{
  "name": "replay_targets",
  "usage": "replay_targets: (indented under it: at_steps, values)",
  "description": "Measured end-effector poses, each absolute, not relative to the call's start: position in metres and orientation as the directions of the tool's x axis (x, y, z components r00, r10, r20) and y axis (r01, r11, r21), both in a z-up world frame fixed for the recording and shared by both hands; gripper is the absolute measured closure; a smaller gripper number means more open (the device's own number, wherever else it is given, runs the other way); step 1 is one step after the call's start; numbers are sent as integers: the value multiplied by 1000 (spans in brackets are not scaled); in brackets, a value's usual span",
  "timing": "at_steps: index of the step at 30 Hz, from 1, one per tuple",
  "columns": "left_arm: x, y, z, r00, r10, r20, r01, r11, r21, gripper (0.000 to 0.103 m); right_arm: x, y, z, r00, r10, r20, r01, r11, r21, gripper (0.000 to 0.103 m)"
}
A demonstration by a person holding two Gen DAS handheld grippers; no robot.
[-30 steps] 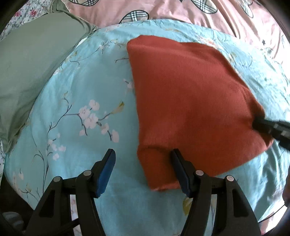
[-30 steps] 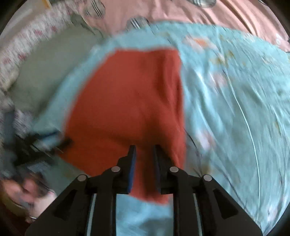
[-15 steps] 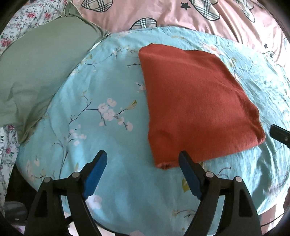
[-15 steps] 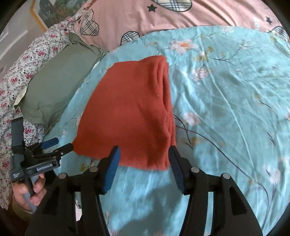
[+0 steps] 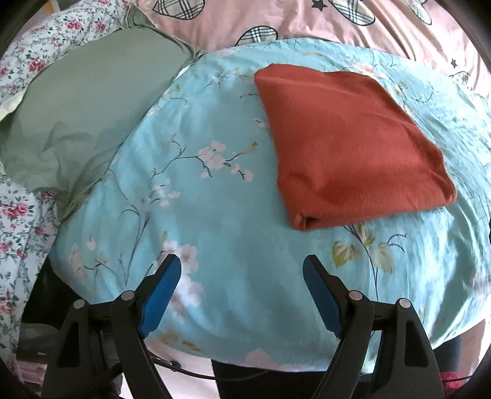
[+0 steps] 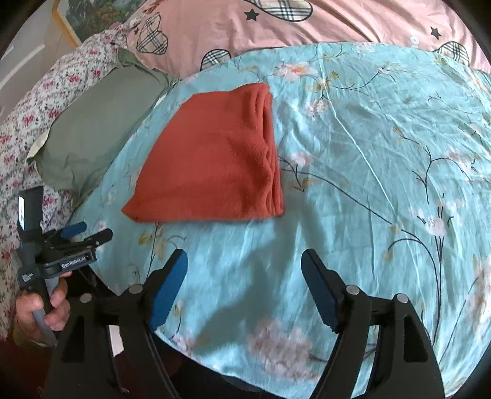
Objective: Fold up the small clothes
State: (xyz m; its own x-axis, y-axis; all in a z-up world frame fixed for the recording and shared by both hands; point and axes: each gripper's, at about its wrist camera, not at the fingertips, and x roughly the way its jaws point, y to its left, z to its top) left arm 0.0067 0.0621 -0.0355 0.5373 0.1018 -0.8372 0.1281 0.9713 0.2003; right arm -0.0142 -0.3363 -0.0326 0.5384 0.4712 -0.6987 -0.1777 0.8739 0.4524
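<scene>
A rust-red garment (image 5: 346, 147) lies folded into a flat rectangle on the light-blue floral bedsheet (image 5: 199, 208). It also shows in the right wrist view (image 6: 211, 159), with stacked fold edges along its right side. My left gripper (image 5: 242, 291) is open and empty, held back from the garment near the bed's front edge. My right gripper (image 6: 244, 285) is open and empty, also short of the garment. The left gripper (image 6: 89, 233) shows at the far left of the right wrist view, held in a hand.
A grey-green pillow (image 5: 86, 113) lies at the left. A pink cover with plaid hearts (image 6: 307, 24) lies behind the sheet. A red-flowered white cloth (image 5: 18, 221) lies at the far left. The bed's front edge (image 5: 245, 359) drops off just ahead of the grippers.
My right gripper let go of the garment and opened. Both grippers pulled back toward the bed's front edge. The garment now lies flat and folded on the sheet.
</scene>
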Motion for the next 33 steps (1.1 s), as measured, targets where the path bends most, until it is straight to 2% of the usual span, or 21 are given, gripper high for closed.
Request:
replay_targets:
  at_steps: [2,6,8,20,33]
  values:
    - [2,62,-28,552,103,-828,128,970,206,21,-16,-335,-26,546,468,-695,-194,877,439,23]
    - [1,60,-6,599,89,-795,128,970,205,19,-13,-332,-11,575,462,-675,-220,882,417,10]
    - [4,58,-1,615,93,-783,125,969,213,18,-8,-331,-9,581,463,-669,-225,882,415,7]
    - [37,52,-37,550,122,-826,128,965,227,18,30,-317,-30,527,481,-700,-226,874,430,7]
    - [64,47,-31,564,119,-817,107,971,216,18,67,-306,-22,526,490,-695,-261,871,416,6]
